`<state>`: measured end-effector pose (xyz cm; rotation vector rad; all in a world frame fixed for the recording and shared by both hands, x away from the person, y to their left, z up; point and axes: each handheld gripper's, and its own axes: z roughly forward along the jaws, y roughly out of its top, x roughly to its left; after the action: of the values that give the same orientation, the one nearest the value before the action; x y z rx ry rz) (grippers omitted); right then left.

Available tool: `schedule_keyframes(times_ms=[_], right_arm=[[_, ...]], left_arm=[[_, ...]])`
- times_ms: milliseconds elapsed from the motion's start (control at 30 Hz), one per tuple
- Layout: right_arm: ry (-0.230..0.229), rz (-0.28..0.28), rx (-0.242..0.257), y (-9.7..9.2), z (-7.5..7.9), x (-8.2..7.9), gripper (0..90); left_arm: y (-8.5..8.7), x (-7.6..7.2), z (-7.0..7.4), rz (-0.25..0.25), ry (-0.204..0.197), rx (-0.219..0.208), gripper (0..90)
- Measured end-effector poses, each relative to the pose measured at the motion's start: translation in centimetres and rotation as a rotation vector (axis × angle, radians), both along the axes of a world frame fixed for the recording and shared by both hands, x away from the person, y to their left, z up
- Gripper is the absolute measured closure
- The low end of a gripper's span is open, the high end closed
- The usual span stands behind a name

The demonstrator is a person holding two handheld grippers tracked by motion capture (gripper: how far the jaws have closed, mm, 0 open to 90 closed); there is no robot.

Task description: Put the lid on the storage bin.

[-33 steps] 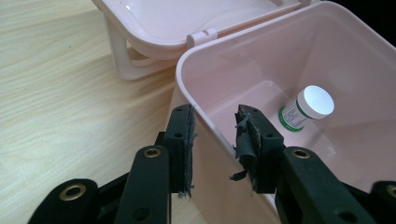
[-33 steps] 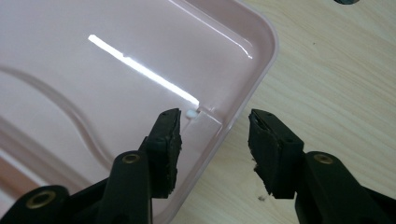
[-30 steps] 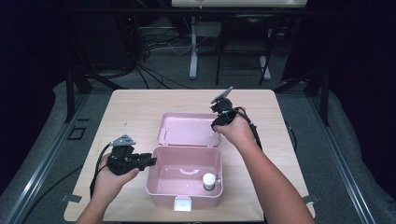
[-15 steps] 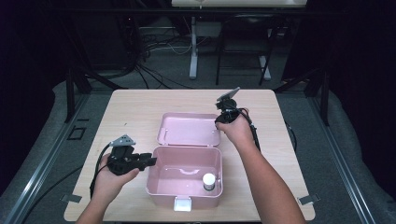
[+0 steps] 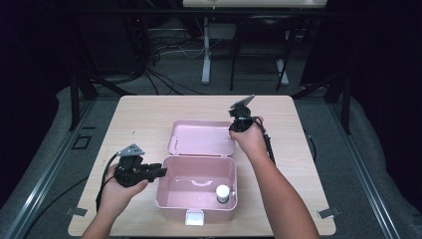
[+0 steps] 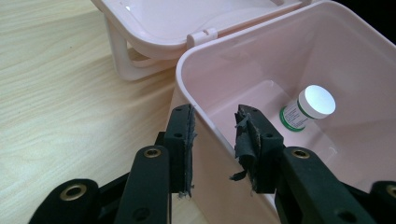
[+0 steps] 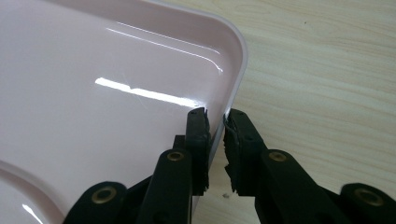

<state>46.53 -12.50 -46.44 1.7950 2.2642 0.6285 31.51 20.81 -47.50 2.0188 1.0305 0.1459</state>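
- Nearest you, your left gripper (image 5: 160,172) sits level at the left wall of the pink box (image 5: 164,196), your hand cupped under it from the near left; its jaws stand partly open astride that wall, the pads not visibly pressing.
- Inside the box, a white-capped bottle (image 5: 222,193) stands upright by the right wall.
- Farther off, your right forearm reaches over the box's right side, wrist bent down, right gripper (image 7: 215,122) at the near right rim of the open lid (image 5: 199,137); its jaws have just been closing and now pinch that rim.
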Motion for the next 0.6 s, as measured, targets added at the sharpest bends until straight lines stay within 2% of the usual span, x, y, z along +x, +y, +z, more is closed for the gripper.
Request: schedule_keyframes(times_ms=[200,367,600], right_arm=[[-0.026,-0.017,0.021,-0.04,-0.26,-0.10,81.1],[-0.051,-0.018,0.018,0.11,0.03,-0.25,81.9],[-0.073,-0.026,0.038,-0.02,0.48,-0.47,82.5]], left_arm=[[0.01,-0.05,0.00,0.002,0.005,-0.006,66.7],[0.02,-0.05,0.00,0.005,0.008,-0.010,67.0],[0.06,-0.06,0.02,0.004,0.013,-0.012,67.4]])
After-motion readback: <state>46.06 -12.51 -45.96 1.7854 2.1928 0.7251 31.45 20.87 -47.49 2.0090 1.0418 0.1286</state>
